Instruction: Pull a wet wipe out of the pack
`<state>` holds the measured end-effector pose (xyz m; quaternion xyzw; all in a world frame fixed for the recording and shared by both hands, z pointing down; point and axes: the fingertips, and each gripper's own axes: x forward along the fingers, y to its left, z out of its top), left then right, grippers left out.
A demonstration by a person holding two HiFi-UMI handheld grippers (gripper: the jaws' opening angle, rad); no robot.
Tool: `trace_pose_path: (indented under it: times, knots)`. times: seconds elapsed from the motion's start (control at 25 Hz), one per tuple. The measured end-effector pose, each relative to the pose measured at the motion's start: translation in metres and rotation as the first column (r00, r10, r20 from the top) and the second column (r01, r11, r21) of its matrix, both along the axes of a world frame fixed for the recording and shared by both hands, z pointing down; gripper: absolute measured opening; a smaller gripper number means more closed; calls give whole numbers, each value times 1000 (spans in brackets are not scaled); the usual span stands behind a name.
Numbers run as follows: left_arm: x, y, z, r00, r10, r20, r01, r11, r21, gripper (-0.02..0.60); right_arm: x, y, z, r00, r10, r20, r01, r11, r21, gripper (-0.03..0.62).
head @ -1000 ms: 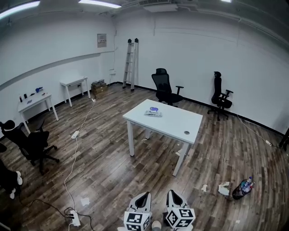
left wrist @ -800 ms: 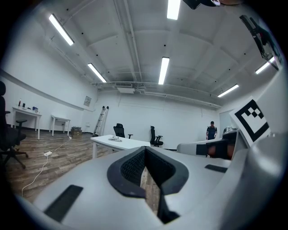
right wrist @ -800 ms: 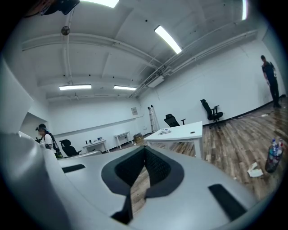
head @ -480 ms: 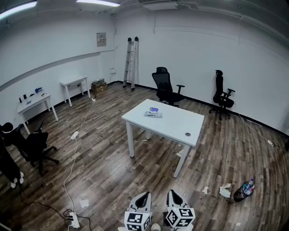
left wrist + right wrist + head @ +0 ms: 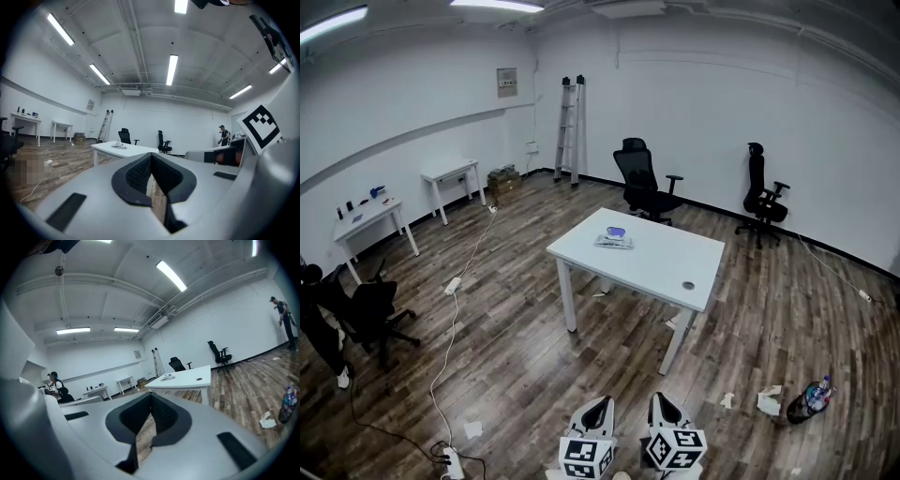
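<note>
Both hand-held tools sit low at the near edge of the head view, side by side and pointing into the room.

- The left gripper (image 5: pixel 602 403) has its jaws brought together at the tips, with nothing between them.
- The right gripper (image 5: pixel 659 398) is the same: pads meeting, empty.

Bare wood floor lies between the grippers and the work. A cable (image 5: pixel 455 319) trails along the floor on the left to a power strip (image 5: pixel 450 459). On the right are crumpled tissues (image 5: pixel 768 401) and a bottle (image 5: pixel 811 396).

Mid-room stands the white table (image 5: pixel 661 267). The wet wipe pack (image 5: pixel 615 238) lies flat near the table's far left corner, well apart from both grippers. From here it is too small to tell whether its flap is open. Beyond are two office chairs and a ladder (image 5: pixel 568 131) against the back wall.

Judgement: the task proper has not begun, and the approach comes first.

Risks:
1. A foot could catch the cable or the litter on the way in, because attention goes to the table.
2. The pack looks light and flat. Pulling a wipe with one gripper alone would likely lift or drag the whole pack, so the other gripper should pin it.
3. Both sets of jaws must open before contact. Arriving closed would only shove the pack toward the far edge.
4. A pinch that is too deep may draw out several wipes at once.
</note>
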<state>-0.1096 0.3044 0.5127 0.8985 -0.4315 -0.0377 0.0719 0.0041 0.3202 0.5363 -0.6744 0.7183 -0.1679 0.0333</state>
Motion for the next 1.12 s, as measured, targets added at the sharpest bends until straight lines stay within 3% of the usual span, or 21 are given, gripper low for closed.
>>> trace_pose_path:
  times: [0.76, 1.12]
  knots:
    - [47, -84, -5, 999, -33, 17, 32, 999, 12, -2, 52, -91, 1, 1000, -21, 20, 22, 1000, -19, 9]
    - [52, -123, -4, 997, -69, 28, 68, 997, 21, -2, 51, -133, 2, 997, -73, 25, 73, 997, -6, 9]
